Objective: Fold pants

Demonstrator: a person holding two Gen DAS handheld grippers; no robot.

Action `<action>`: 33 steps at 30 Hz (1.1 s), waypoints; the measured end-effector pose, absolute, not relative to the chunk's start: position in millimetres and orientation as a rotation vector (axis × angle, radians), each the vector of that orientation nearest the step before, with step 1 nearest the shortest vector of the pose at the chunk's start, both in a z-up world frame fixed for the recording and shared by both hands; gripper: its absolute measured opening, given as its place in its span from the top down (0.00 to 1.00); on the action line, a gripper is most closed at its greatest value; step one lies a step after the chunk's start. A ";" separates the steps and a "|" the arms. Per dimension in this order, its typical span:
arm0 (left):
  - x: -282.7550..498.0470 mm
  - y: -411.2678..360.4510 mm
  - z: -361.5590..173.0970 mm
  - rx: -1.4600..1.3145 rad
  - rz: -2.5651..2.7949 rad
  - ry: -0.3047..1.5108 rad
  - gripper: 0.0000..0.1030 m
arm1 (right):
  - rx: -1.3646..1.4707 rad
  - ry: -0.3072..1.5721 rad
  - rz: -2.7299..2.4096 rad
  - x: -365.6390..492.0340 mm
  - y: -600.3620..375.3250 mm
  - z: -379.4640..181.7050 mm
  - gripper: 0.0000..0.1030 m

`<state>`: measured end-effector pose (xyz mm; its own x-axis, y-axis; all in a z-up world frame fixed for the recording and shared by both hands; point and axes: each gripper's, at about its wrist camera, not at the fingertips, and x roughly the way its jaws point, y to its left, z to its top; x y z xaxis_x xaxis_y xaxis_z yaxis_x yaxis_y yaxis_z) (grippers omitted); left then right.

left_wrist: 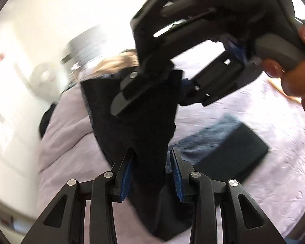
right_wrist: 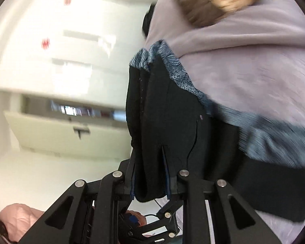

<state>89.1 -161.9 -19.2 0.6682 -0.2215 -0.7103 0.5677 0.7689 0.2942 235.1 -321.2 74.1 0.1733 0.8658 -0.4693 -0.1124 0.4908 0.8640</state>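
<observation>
The dark pants (left_wrist: 136,126) hang bunched in the air above a lavender bed cover (left_wrist: 274,162). My left gripper (left_wrist: 151,152) is shut on them, its blue pads (left_wrist: 128,174) on either side of the cloth. Higher up in the left wrist view, my right gripper (left_wrist: 158,89) clamps another part of the pants, with a hand (left_wrist: 294,77) on its grey handle. In the right wrist view the right gripper (right_wrist: 149,154) is shut on a thick fold of the pants (right_wrist: 168,105), whose blue-grey patterned inner fabric (right_wrist: 179,75) shows along the edge.
A folded dark garment (left_wrist: 233,154) lies on the bed cover to the right. A brown furry item (right_wrist: 223,0) sits at the bed's far end. A white wall and a door (right_wrist: 50,130) are to the left, and something pink (right_wrist: 16,217) lies low at the left.
</observation>
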 end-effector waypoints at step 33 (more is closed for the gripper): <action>116.9 -147.5 -93.9 0.385 -0.266 1.176 0.23 | 0.519 1.320 0.034 131.1 -464.6 -41.4 0.41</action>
<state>116.9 -147.5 -93.9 0.3647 -0.0031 -0.9311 0.3984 0.9044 0.1531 131.1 -464.6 -41.4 0.2645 0.3129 -0.9122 0.2650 0.8859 0.3807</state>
